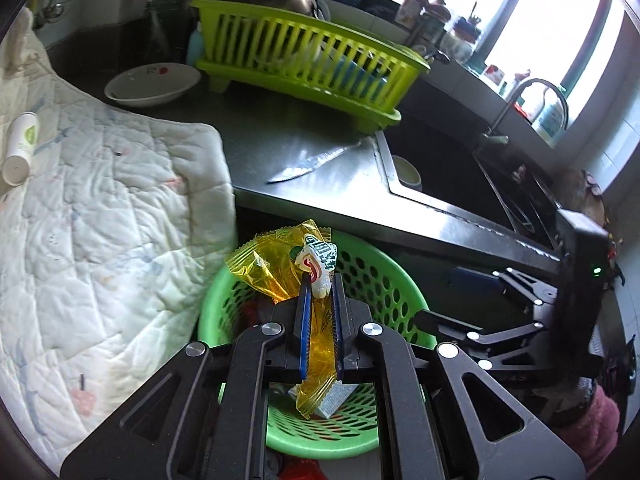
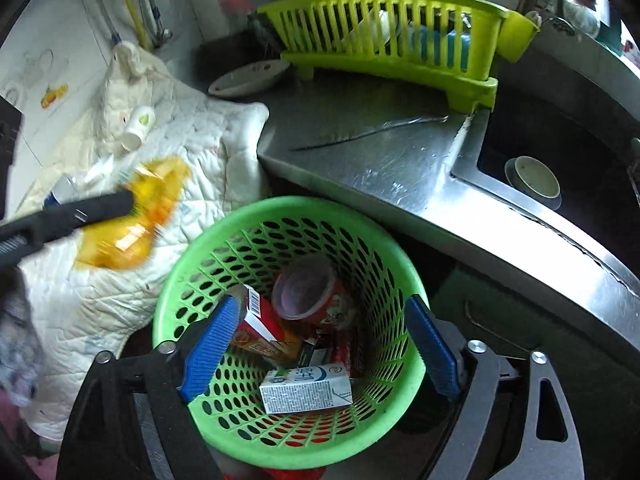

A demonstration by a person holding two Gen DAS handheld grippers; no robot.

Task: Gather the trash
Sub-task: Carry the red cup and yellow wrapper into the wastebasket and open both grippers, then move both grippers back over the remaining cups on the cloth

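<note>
Steel runs across the scene before you: a worktop (image 2: 400, 168) with a dark sink (image 2: 560, 148) set into its right end, bright window light behind it. On its left end lies a quilted white cloth (image 1: 100, 220) that hangs over the front edge, and at the back stands a lime dish rack (image 1: 304, 64) with a white bowl (image 1: 152, 84) just beside it. A knife (image 1: 312, 164) lies flat on the bare steel between rack and sink, and a white tube (image 1: 20, 148) rests on the cloth.

Below the worktop edge sits the green basket (image 2: 288, 216), already holding a red cup (image 2: 308, 292), a red-and-white box (image 2: 256, 320) and a grey-white milk carton (image 2: 308, 388).

Your left gripper (image 1: 320, 280) is pinched almost closed on a yellow wrapper (image 1: 276, 268) together with a small white packet (image 1: 316, 264); both stick up past the blue pads, and the wrapper's tail hangs down between the fingers. In the left wrist view it hangs above the basket; in the right wrist view it appears blurred at the left, over the cloth and beside the basket rim.

Your right gripper (image 2: 320, 340) is spread wide and holds nothing. Its blue pads (image 2: 212, 340) stand on either side of the basket opening, and you cannot tell whether they touch the rim.
</note>
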